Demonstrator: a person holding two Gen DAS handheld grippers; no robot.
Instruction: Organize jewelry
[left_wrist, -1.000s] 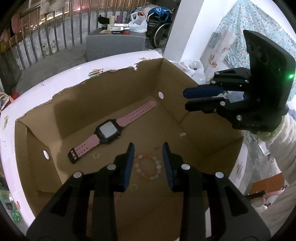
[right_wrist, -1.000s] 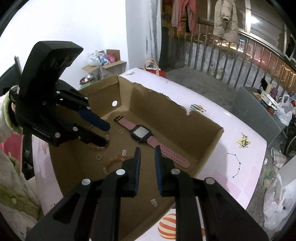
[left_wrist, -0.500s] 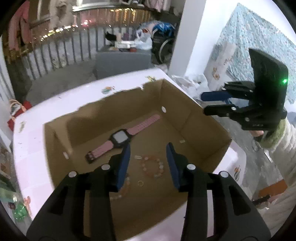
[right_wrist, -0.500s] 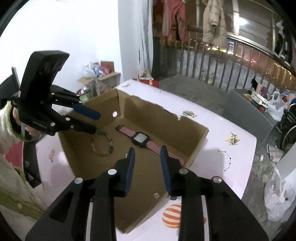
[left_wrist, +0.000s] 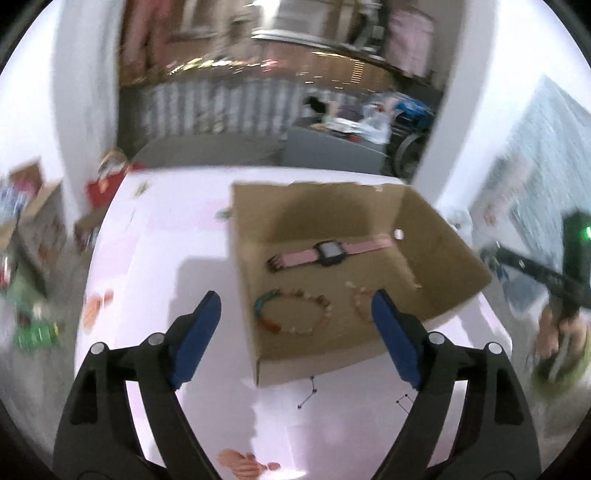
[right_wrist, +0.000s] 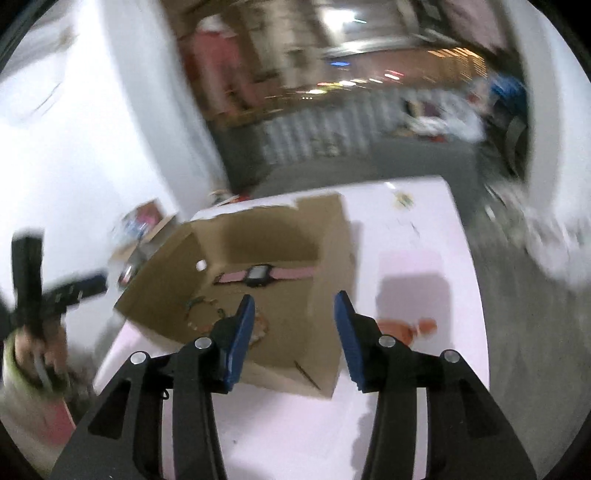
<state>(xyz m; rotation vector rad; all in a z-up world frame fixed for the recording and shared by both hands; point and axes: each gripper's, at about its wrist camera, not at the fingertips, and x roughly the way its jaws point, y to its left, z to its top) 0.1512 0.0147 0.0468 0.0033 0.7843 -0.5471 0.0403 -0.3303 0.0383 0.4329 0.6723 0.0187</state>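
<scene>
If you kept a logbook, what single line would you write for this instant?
left gripper: open, empty | right gripper: open, empty | cardboard box: pink watch, multicolor bead bracelet, pale bead bracelet | views blurred

A pale pink, glossy surface (left_wrist: 155, 236) with small printed cartoon decals carries a single open brown cardboard box (left_wrist: 439, 236), which stands on the right half of it in the left wrist view, its far wall ragged along the top edge. The box rests flat, with bare pink top showing to its left and along its near side. Printed on the top are an orange blotch-like decal (left_wrist: 96, 308) at the left edge, another orange decal (left_wrist: 242, 463) at the near edge, and thin star-line drawings (left_wrist: 308, 393) just near of the box. In the right wrist view the same box (right_wrist: 325, 254) sits left of an orange decal (right_wrist: 406, 326), and a small coloured decal (right_wrist: 404, 199) lies near the far right corner.
</scene>
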